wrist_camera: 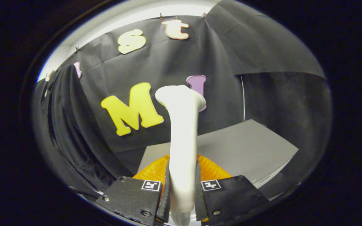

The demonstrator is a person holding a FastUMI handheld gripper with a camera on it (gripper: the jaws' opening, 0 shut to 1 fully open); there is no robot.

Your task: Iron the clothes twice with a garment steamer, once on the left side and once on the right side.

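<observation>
Between the fingers stands the white garment steamer (182, 138), upright, its handle clamped by the gripper (181, 191) from both sides. Just beyond the fingers lies an orange ribbed thing (211, 169), perhaps a plate, on a grey table (247, 147).

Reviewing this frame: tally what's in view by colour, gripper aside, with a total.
White: 1, the garment steamer, upright, clamped between the fingers of the gripper.
Orange: 1, the ribbed orange plate behind the fingers.
Grey: 1, the tabletop.
Black: 1, the hanging garment beyond the fingers.
Total: 4
</observation>
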